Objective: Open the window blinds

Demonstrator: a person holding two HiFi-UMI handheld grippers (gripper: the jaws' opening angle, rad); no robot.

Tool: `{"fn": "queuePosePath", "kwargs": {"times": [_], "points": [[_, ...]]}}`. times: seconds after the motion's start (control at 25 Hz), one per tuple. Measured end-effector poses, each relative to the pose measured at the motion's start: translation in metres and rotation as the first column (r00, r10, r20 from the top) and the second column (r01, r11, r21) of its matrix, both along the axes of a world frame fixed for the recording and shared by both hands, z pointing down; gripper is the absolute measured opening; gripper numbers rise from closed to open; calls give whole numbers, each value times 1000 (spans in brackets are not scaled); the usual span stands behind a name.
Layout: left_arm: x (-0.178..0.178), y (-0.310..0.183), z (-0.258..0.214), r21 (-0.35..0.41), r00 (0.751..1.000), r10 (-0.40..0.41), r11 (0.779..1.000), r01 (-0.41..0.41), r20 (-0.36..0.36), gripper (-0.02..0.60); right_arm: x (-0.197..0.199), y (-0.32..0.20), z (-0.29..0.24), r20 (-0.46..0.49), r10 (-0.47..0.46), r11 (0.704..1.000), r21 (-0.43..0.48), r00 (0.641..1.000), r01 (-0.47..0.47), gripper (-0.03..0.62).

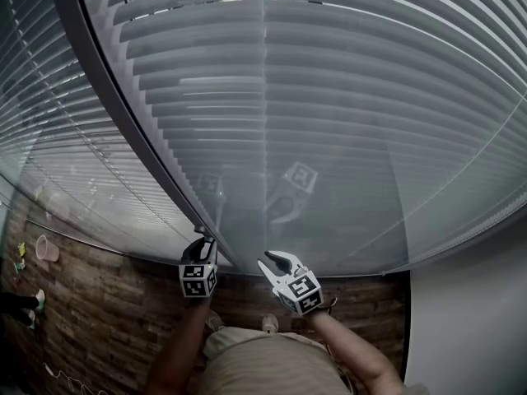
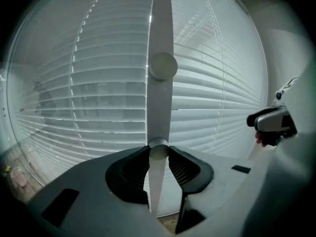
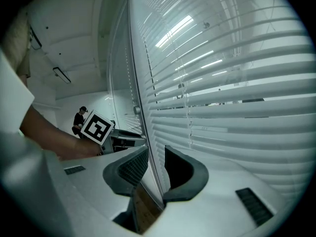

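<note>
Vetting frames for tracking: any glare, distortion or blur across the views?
Head view: fisheye bows the grey horizontal slat blinds; reflections of the left tongs and right tongs float mid-frame. Left gripper view: backlit, the white round wand looms soft, corners black. Right gripper view: bright light streaks glare across the slats.

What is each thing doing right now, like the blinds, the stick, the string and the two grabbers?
blinds: down, slats turned nearly shut.
wand: hanging upright, gripped by the left gripper.
cord: hanging straight, pinched by the right gripper.
left gripper: shut on the wand.
right gripper: shut on the cord.
</note>
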State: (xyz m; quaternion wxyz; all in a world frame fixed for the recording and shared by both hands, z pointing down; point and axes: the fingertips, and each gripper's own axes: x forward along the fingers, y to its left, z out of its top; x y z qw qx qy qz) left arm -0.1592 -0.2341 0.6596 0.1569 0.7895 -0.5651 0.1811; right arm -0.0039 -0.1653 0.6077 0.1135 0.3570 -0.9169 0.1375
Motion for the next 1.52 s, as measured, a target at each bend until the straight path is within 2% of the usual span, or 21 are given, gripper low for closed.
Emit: {"fn": "queuePosePath", "kwargs": {"times": [0.16, 0.36, 0.56, 0.68, 0.92, 1.12, 1.28, 1.4, 1.52], "points": [[-1, 0, 1, -20, 998, -13, 1000, 12, -61, 137, 0, 0, 0, -5, -2, 1000, 5, 1000, 2, 109], [-1, 1, 1, -41, 995, -16, 999, 11, -101, 135, 1, 2, -1, -4, 0, 1000, 5, 1000, 0, 109], [-2, 2, 1, -72, 976, -47, 997, 32, -213, 135, 3, 3, 0, 2, 5, 1000, 2, 1000, -5, 109], [-2, 1, 1, -82, 968, -55, 996, 36, -245, 135, 3, 4, -1, 1, 7, 1000, -2, 1000, -7, 109], [-2, 2, 2, -106, 939, -67, 994, 32, -338, 135, 3, 6, -1, 2, 7, 1000, 1, 1000, -7, 109], [-3, 0, 4, -115, 885, -75, 993, 25, -460, 135, 1, 6, 2, 5, 6, 1000, -4, 1000, -6, 109], [-2, 2, -5, -95, 892, -65, 995, 24, -448, 135, 2, 9, -6, 2, 6, 1000, -8, 1000, -6, 109], [-3, 4, -9, -77, 913, -63, 996, 35, -402, 147, 3, 9, -10, 4, 8, 1000, -9, 1000, -7, 109], [-6, 5, -20, -10, 935, -49, 999, 49, -352, 169, 3, 7, -9, 6, 8, 1000, -11, 1000, -7, 109]]}}
